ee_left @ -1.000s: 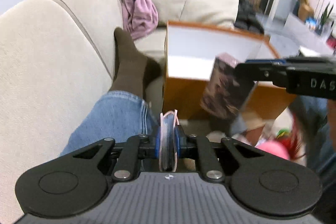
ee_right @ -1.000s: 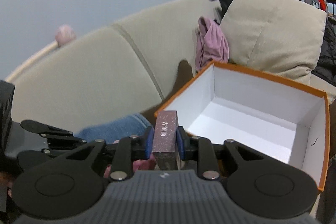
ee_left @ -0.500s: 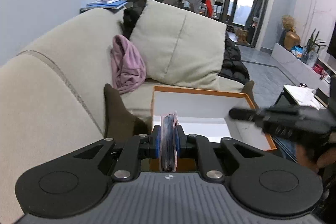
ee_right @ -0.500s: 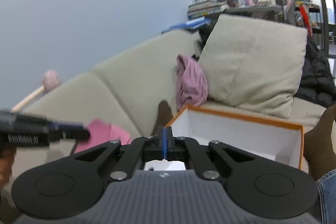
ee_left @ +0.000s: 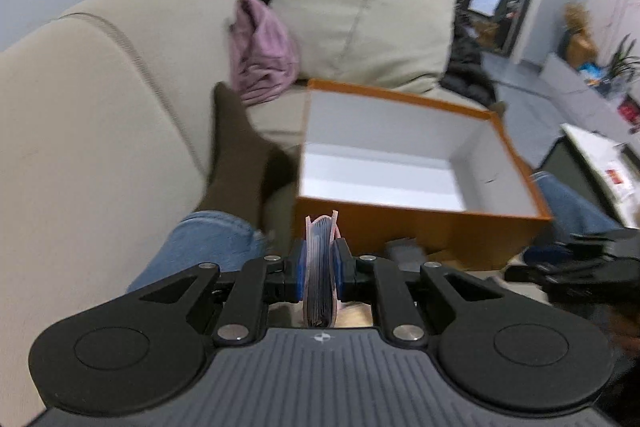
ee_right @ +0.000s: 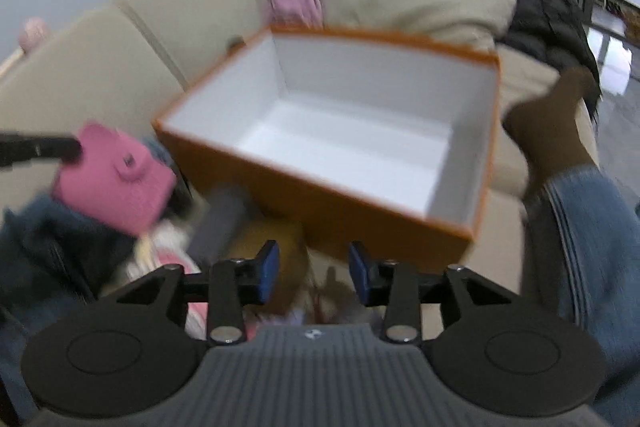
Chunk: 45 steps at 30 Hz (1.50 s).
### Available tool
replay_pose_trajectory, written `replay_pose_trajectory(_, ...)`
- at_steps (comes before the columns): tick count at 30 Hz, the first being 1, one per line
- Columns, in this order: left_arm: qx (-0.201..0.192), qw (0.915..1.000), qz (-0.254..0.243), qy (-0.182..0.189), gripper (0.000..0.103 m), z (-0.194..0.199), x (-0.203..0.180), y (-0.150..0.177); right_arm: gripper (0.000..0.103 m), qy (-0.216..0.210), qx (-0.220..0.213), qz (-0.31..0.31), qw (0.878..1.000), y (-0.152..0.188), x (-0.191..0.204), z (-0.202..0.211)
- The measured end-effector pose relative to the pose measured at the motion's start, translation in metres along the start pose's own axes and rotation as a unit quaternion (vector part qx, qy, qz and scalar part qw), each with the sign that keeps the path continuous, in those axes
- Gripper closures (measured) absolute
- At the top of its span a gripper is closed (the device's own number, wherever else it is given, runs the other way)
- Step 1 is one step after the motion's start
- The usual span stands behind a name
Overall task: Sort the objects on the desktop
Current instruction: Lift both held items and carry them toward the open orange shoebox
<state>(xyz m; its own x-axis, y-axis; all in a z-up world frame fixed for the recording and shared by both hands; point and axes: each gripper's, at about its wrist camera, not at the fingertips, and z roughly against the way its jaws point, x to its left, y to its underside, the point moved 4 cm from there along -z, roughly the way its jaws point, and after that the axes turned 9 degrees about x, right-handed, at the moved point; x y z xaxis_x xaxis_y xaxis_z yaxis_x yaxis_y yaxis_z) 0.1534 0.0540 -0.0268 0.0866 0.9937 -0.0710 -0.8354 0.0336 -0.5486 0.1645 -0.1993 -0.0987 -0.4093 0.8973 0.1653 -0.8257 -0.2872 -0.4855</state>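
L gripper (ee_left: 320,263): jaws nearly closed, blue pads pinching a thin pink wallet (ee_left: 320,267) edge-on, dark card edges showing between its pink covers; in the R wrist view the same pink wallet (ee_right: 114,177) shows flat-faced w/ a small snap tab, held at the tip of the L gripper (ee_right: 76,147), which comes in from the left edge, just left of the box's near-left corner and above a dark blue heap of stuff. L gripper points roughly level toward the orange box (ee_left: 420,235), wallet on the near side of the box's front wall, not over the opening. R gripper (ee_right: 312,273): jaws wide apart, nothing between the blue pads, touching nothing; tilted down, aimed at the clutter just in front of the box's near wall – a gray cylinder-like thing (ee_right: 222,215) and blurry yellowish/pink items, too smeared to ID. In the L wrist view the R gripper (ee_left: 576,267) sits low at right, beside the box's near-right corner. Orange box (ee_right: 360,211) has a white inside w/ no items visible in it; rests on a beige sofa (ee_left: 100,107), cushion (ee_left: 368,27) and a purple cloth (ee_left: 260,47) behind it. Person's legs in jeans w/ brown socks flank the box: one sock (ee_left: 236,155) to its left, one sock (ee_right: 552,131) to its right.
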Motion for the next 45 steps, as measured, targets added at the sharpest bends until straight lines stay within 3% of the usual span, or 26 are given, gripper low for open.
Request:
replay_pose_trajectory(5,0.015,0.9998,0.014,0.002,0.088,0.001,0.007,0.018,0.051,0.01,0.009,0.041,0.999,0.037,0.005,0.008)
replay_pose_trajectory(9,0.023,0.9997,0.01,-0.005,0.088,0.004,0.005,0.033,0.051,0.04,0.03,0.122,0.991,0.06,0.022,0.006)
replay_pose_trajectory(14,0.021,0.9997,0.009,-0.009,0.087,0.007,0.001,0.046,0.053,0.1,0.04,0.193,0.975,0.068,0.025,-0.008)
replay_pose_trajectory(24,0.053,0.998,0.03,-0.016,0.087,-0.008,0.007,0.068,0.055,0.152,0.034,0.26,0.953,0.073,0.038,-0.042)
replay_pose_trajectory(28,0.062,0.9972,0.039,-0.017,0.087,-0.017,0.007,0.074,0.063,0.172,0.022,0.27,0.947,0.069,0.041,-0.042)
replay_pose_trajectory(31,0.051,0.9979,0.037,-0.018,0.087,-0.014,0.005,0.072,0.073,0.168,0.006,0.259,0.951,0.056,0.037,-0.026)
replay_pose_trajectory(33,0.035,0.9986,0.035,-0.016,0.087,-0.008,0.004,0.066,0.077,0.154,0.001,0.233,0.96,0.043,0.028,-0.015)
replay_pose_trajectory(37,0.019,0.9994,0.019,-0.02,0.087,-0.005,0.0,0.052,0.076,0.097,0.024,0.151,0.984,0.016,-0.002,-0.014)
replay_pose_trajectory(42,0.043,0.9986,0.025,-0.019,0.086,-0.025,0.0,0.048,0.076,0.028,0.052,0.092,0.994,0.006,-0.029,-0.023)
replay_pose_trajectory(45,0.033,0.9991,0.021,-0.014,0.086,-0.03,-0.002,0.048,0.076,-0.002,0.067,0.056,0.996,0.0,-0.041,-0.029)
